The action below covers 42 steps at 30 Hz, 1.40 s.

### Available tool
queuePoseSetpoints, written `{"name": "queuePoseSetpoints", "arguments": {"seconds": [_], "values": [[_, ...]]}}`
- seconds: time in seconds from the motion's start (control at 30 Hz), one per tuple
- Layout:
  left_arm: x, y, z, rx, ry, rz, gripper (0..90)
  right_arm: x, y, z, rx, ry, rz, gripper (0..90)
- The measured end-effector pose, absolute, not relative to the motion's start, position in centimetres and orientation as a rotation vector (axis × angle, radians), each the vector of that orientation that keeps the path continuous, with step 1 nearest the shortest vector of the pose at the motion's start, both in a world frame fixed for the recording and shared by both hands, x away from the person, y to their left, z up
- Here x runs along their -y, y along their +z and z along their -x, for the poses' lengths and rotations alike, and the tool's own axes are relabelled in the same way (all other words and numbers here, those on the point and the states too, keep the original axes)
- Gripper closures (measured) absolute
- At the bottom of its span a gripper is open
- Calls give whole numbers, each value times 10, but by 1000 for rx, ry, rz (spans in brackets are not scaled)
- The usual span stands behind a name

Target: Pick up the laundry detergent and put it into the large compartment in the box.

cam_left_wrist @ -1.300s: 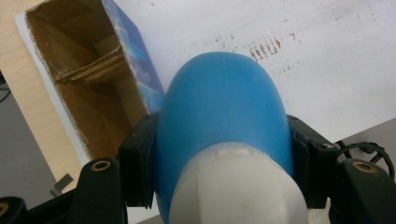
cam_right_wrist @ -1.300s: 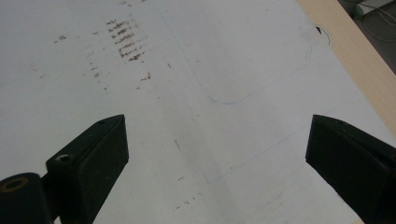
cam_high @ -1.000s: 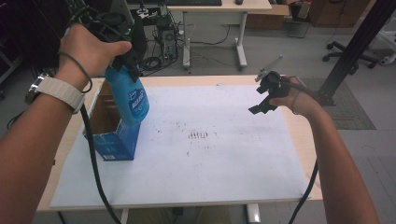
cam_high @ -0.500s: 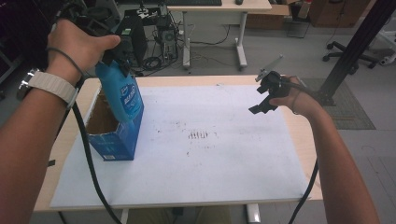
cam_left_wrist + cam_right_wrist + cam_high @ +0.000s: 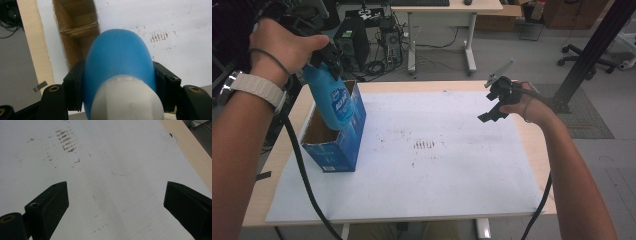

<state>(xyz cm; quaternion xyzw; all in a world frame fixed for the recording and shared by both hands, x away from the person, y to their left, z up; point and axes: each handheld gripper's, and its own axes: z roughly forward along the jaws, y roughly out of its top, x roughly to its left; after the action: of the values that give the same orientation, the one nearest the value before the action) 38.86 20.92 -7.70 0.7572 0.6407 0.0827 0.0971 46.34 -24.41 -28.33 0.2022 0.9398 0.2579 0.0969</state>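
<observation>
A blue bottle (image 5: 332,99) with a white cap (image 5: 126,98) hangs over the open top of a blue cardboard box (image 5: 335,145) at the table's left. Its lower end is level with the box opening, tilted slightly. My left gripper (image 5: 323,56) is shut on the bottle's upper part; in the left gripper view the jaws press both sides of the blue bottle (image 5: 119,60), with the box's brown inside (image 5: 76,30) below. My right gripper (image 5: 496,102) hovers open above the table's right side, its wide-spread jaws holding nothing over the white sheet (image 5: 112,160).
A white sheet (image 5: 437,170) with dark smudges (image 5: 425,145) covers most of the wooden table (image 5: 539,150). Behind the table stand a desk (image 5: 439,10), computer gear and cables (image 5: 372,45) on the floor. A black post (image 5: 592,50) rises at the right.
My left gripper has carried the blue bottle left and farther back, so it now hangs over the box's open top. The right gripper has stayed still and open.
</observation>
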Motion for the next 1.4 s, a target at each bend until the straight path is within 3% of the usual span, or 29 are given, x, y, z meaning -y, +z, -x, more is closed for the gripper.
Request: {"name": "queuePoseSetpoints", "arguments": {"seconds": [1.4], "values": [[-244,-104,-397,-1985,295,-2192,374,243,-286,-465,-2794,737,-612,61]]}}
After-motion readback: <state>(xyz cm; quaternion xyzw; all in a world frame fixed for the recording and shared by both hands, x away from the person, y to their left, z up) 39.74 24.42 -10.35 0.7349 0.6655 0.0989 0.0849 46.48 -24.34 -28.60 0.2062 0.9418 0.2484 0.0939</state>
